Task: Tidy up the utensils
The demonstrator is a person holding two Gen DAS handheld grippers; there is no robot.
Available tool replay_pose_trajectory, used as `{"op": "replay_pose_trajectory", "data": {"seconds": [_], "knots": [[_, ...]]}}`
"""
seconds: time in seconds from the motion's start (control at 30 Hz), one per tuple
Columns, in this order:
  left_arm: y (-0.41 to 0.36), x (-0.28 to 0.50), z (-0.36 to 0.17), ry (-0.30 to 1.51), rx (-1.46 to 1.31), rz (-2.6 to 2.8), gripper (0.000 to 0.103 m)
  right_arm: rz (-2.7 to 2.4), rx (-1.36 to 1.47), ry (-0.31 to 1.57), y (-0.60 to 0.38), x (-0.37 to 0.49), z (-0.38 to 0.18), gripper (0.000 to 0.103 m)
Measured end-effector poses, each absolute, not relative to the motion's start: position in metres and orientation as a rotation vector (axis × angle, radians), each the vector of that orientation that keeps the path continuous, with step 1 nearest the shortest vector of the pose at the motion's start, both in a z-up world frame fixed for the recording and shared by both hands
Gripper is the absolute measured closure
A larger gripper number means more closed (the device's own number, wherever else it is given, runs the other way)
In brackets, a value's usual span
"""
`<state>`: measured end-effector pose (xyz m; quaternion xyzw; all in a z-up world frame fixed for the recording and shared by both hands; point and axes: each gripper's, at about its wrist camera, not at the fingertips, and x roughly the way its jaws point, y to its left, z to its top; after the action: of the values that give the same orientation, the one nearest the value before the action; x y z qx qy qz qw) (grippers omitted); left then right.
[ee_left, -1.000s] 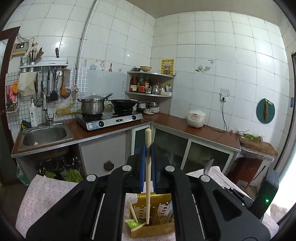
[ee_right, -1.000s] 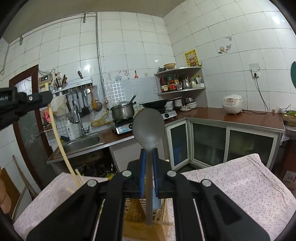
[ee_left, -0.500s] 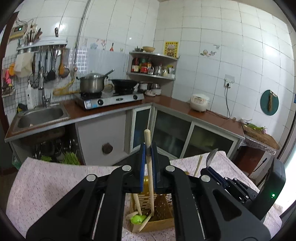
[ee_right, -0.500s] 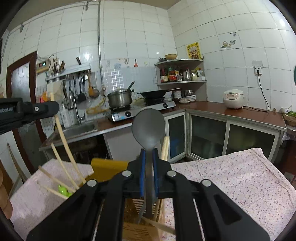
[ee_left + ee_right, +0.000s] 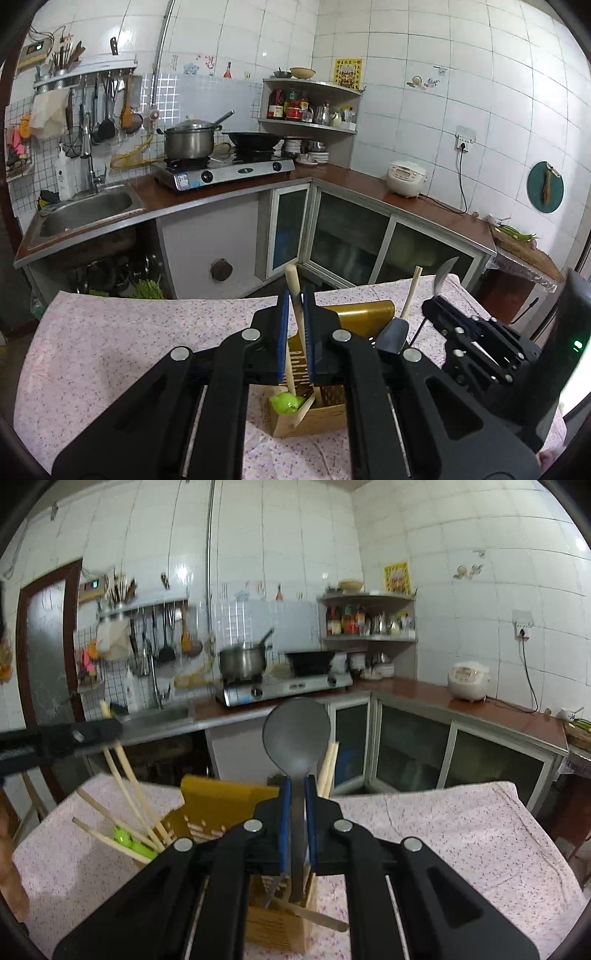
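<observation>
A wooden utensil holder point(image 5: 364, 313) with a yellow back stands on the flowered tablecloth point(image 5: 110, 339). My left gripper point(image 5: 295, 332) has a wooden chopstick point(image 5: 292, 280) between its pads. The stick leans, its lower end is down in the holder beside a green piece point(image 5: 286, 401), and the jaws are starting to open. My right gripper point(image 5: 295, 812) is shut on the handle of a grey spoon point(image 5: 296, 734), bowl up, handle end inside the holder point(image 5: 221, 794). Several chopsticks point(image 5: 129, 786) lean out of its left side. The left gripper point(image 5: 110, 733) shows at the left of the right wrist view.
Beyond the table runs an L-shaped kitchen counter point(image 5: 369, 181) with a sink point(image 5: 85, 210), a gas stove point(image 5: 225, 171) with a pot and a wok, and a rice cooker point(image 5: 406, 179). A person's hand point(image 5: 11, 878) is at the left edge.
Both grippers have come down toward the holder. The chopstick's lower end has gone into it and the stick now leans. The spoon's handle has sunk into the holder too.
</observation>
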<state>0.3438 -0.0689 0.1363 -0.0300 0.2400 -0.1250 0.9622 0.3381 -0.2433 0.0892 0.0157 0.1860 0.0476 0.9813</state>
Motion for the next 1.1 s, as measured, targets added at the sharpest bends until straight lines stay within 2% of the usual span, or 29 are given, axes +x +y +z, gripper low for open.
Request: {"op": "replay_pose_trajectory", "data": {"seconds": [0.17,0.23,0.27,0.33,0.4,0.53,0.57,0.63,0.73,0.9,1.1], "knots": [[-0.061,0.331,0.144,0.493,-0.066,-0.250,0.084,0.097,0.029,0.451,-0.244,0.345,0.088,0.091],[-0.057,0.325,0.146,0.497,-0.069,-0.240,0.066,0.089,0.052,0.461,-0.247,0.343,0.089,0.089],[-0.054,0.322,0.148,0.495,-0.073,-0.236,0.062,0.089,0.059,0.469,-0.249,0.341,0.088,0.085],[-0.048,0.311,0.150,0.484,-0.078,-0.235,0.057,0.093,0.069,0.482,-0.251,0.336,0.088,0.063],[-0.042,0.301,0.152,0.481,-0.079,-0.235,0.050,0.092,0.064,0.469,-0.251,0.326,0.090,0.057],[-0.024,0.274,0.152,0.450,-0.094,-0.205,0.023,0.091,0.058,0.439,-0.252,0.298,0.097,0.044],[-0.019,0.267,0.152,0.444,-0.097,-0.198,0.020,0.088,0.055,0.428,-0.252,0.291,0.098,0.042],[-0.011,0.253,0.149,0.432,-0.098,-0.177,0.012,0.075,0.055,0.406,-0.253,0.272,0.099,0.031],[-0.002,0.229,0.140,0.412,-0.100,-0.151,0.005,0.058,0.054,0.369,-0.254,0.243,0.095,0.020],[0.002,0.189,0.113,0.407,-0.077,-0.132,0.005,0.034,0.081,0.341,-0.255,0.196,0.080,0.008],[0.008,0.149,0.074,0.431,-0.113,-0.090,0.005,0.014,0.134,0.342,-0.261,0.154,0.061,0.004]]}}
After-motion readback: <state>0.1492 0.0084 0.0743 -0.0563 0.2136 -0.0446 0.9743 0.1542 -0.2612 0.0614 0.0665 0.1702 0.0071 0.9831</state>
